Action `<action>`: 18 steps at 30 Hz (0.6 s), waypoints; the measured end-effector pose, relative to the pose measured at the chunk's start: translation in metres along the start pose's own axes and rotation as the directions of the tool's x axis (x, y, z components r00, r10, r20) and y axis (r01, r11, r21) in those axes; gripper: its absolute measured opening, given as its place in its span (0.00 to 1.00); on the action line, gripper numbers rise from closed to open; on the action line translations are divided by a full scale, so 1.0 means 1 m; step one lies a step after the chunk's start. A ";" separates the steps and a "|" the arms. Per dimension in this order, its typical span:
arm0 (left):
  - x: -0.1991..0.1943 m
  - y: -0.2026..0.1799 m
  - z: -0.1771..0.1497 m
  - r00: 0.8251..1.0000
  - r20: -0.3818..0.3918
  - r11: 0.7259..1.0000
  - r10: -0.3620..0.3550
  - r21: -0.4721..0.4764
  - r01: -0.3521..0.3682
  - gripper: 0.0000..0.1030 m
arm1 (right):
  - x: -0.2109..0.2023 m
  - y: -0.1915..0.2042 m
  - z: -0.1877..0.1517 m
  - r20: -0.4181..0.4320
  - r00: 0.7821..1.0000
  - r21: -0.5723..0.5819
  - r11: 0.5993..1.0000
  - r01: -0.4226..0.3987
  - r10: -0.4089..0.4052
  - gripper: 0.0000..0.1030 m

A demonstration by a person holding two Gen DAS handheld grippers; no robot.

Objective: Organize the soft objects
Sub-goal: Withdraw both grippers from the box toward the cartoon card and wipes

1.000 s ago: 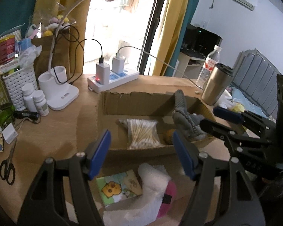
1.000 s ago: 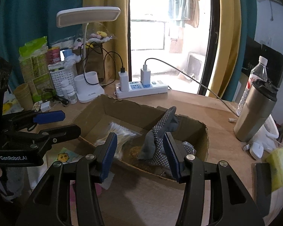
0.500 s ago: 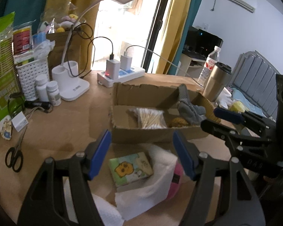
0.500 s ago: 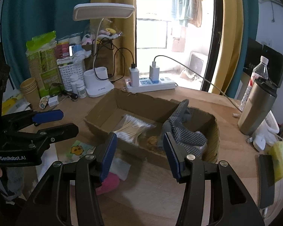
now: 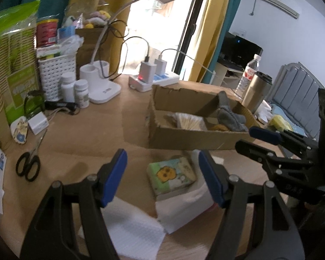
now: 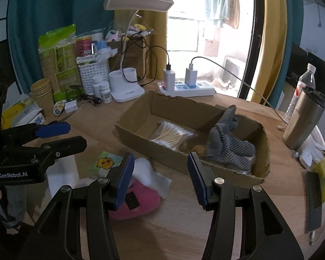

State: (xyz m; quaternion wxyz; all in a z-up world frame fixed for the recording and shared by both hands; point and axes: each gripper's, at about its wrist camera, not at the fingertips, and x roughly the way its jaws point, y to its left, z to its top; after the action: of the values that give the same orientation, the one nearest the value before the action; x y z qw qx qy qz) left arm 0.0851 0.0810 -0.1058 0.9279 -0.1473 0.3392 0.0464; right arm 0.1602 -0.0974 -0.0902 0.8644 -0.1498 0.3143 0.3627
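Daylight pours in through the window (image 6: 184, 34) and it's totally blown out, pure white glare in both views. Everything facing the room side goes kinda dim, especially the curtains (image 6: 54, 6). The cardboard box (image 5: 197, 135) throws a soft shadow on the table (image 5: 93, 130) toward the camera. Heavy fisheye bend with black corners. The left wrist view is a bit smeary, the tissue (image 5: 132, 231) near the bottom looks blurred.

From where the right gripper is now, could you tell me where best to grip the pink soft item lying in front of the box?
Probably the pink soft item's rounded near-right edge, coming down from above. It lies flat on the table, its far side tucked under white tissue; that edge is bare, just left of the open right gripper.
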 end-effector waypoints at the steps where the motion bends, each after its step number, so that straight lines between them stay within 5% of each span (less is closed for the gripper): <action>1: 0.000 0.003 -0.001 1.000 -0.002 1.000 0.003 -0.004 -0.003 0.68 | 0.001 0.002 0.000 -0.002 1.000 -0.001 1.000 -0.002 0.002 0.52; 18: -0.001 0.037 -0.031 0.998 -0.048 0.997 0.047 -0.061 -0.050 0.68 | 0.026 0.036 -0.011 -0.060 0.996 -0.028 0.998 -0.064 0.062 0.53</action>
State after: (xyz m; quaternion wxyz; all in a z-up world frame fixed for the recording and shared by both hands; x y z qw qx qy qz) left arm 0.0584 0.1068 -0.1362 0.9134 -0.1688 0.3626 0.0760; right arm 0.1434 -0.0640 -0.1169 0.8405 -0.1633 0.3390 0.3898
